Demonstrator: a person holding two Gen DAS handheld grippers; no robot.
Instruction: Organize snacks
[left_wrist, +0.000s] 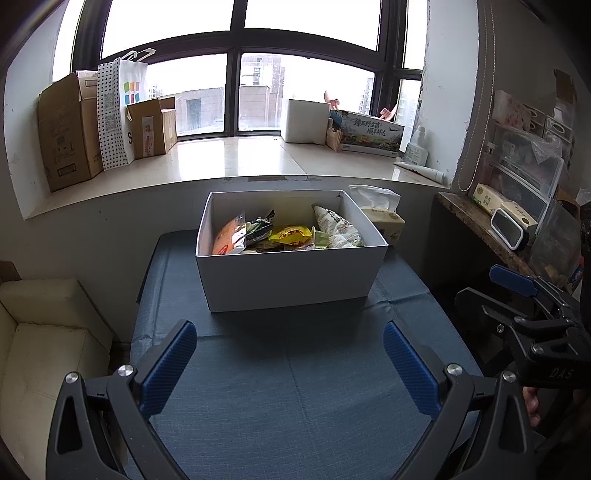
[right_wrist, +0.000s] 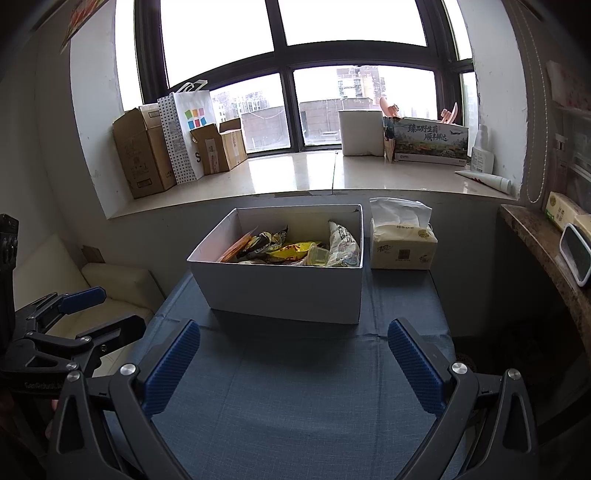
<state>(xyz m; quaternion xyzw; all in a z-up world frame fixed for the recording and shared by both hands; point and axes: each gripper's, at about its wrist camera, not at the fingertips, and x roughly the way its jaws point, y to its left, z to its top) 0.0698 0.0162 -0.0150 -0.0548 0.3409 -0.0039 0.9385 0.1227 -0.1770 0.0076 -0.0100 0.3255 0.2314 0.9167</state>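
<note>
A white open box (left_wrist: 288, 277) (right_wrist: 280, 288) stands on the blue-clothed table (left_wrist: 295, 398) (right_wrist: 295, 398) near its far end. Inside lie several snack packets: an orange one (left_wrist: 229, 240), a yellow one (left_wrist: 290, 235) (right_wrist: 291, 251), a tall white-green one (left_wrist: 338, 227) (right_wrist: 345, 245) and a small clear tub (right_wrist: 318, 256). My left gripper (left_wrist: 290, 363) hovers open over the table, short of the box, with nothing between its fingers. My right gripper (right_wrist: 293, 363) is likewise open and empty, and appears at the right edge of the left wrist view (left_wrist: 517, 291).
A yellow tissue pack (right_wrist: 402, 247) (left_wrist: 384, 221) sits right of the box. A cream sofa (left_wrist: 44, 332) stands left of the table, a stone-topped counter (right_wrist: 543, 240) to the right. Cardboard boxes (left_wrist: 70, 129) and a printed carton (right_wrist: 428, 142) line the window sill.
</note>
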